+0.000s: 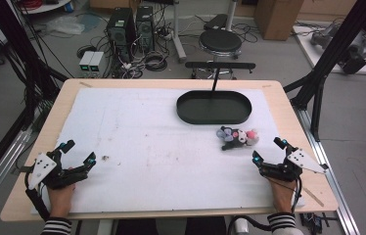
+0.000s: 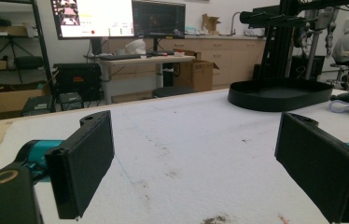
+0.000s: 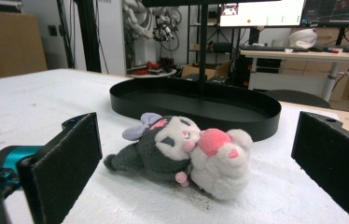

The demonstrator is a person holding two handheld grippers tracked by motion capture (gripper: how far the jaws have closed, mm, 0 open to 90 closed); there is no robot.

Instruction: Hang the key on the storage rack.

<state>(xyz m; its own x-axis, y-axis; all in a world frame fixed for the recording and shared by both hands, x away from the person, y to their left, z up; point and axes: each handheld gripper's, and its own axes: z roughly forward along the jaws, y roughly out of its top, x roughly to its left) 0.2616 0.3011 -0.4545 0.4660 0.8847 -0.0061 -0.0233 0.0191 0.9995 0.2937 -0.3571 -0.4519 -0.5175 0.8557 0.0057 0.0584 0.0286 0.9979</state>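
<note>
Two handheld grippers on site, both idle w/ jaws spread wide, nothing between them. Left gripper [image 1: 77, 152] sits at near-left of table, hand [image 1: 61, 195] behind it, striped sleeve cuff at bottom edge; its pads [image 2: 85, 161] are flat rectangular blocks w/ matte black foam-like facing, teal fittings behind. Right gripper [image 1: 269, 150] at near-right, same build, grey three-cornered plate on top, cable trailing off table edge. Table [image 1: 288, 105] is light wood w/ rounded corners, mostly covered by a white sheet [image 1: 147, 127], rough fibrous texture, smudged and speckled w/ dark grime, one small dark crumb patch near left gripper. Plush toy [image 1: 239, 137] lies on its side on the sheet, just ahead of right gripper and just near side of the tray, not touching either: soft fuzzy fabric, dark grey body, white face, lilac bow, joined to a rounded white-and-pink plush part. Right gripper view has the toy [image 3: 182, 154] centred between the open jaws, apart from both. Tray [image 1: 214, 107] is black, oval, low upright rim, smooth matte finish, inside bare, far-right centre of table. Thin black post w/ crossbar rises behind tray. Beyond table: round black stool, PC towers, tangled cables on grey floor, cardboard box, black frame struts either side.
</note>
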